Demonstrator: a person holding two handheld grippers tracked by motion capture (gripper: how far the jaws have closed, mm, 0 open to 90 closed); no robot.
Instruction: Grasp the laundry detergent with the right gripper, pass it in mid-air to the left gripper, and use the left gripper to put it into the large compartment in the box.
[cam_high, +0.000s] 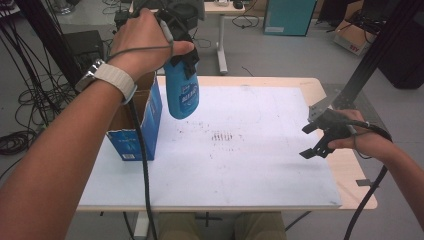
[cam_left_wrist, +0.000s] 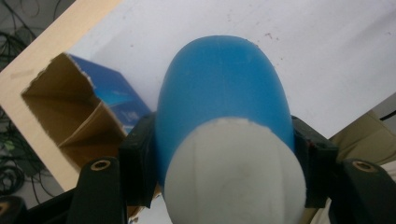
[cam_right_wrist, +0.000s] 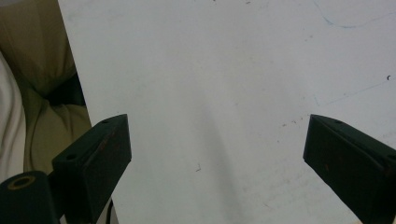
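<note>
**Ana:** Hanging in mid-air, that blue bottle (cam_high: 182, 95), cap end up in the left gripper (cam_high: 184, 59) and base pointing down, up at about eleven o'clock of the white mat (cam_high: 250, 150).

**Ben:** How firm is the hold?

**Ana:** Solid, I'd say. From the left gripper view both black jaws are pressed against the bottle's (cam_left_wrist: 219, 98) sides just below its white cap (cam_left_wrist: 233, 172), nothing slack.

**Ben:** And the cardboard box (cam_high: 137, 127)?

**Ana:** Standing open-topped at nine o'clock of the mat, just to the left of the bottle and lower. The bottle is clear of it, touching nothing but the jaws. Whatever is inside the box (cam_left_wrist: 70, 112) looks like bare cardboard from up here.

**Ben:** So where does that leave the job?

**Ana:** Pick-up done, I judge. The set-down is left: bottle is airborne between box and open mat, and which one it's bound for I can't tell.

**Ben:** The other hand?

**Ana:** Right gripper (cam_high: 320, 137) idles at three o'clock, jaws spread wide over bare mat (cam_right_wrist: 210, 93), holding nothing.
</note>
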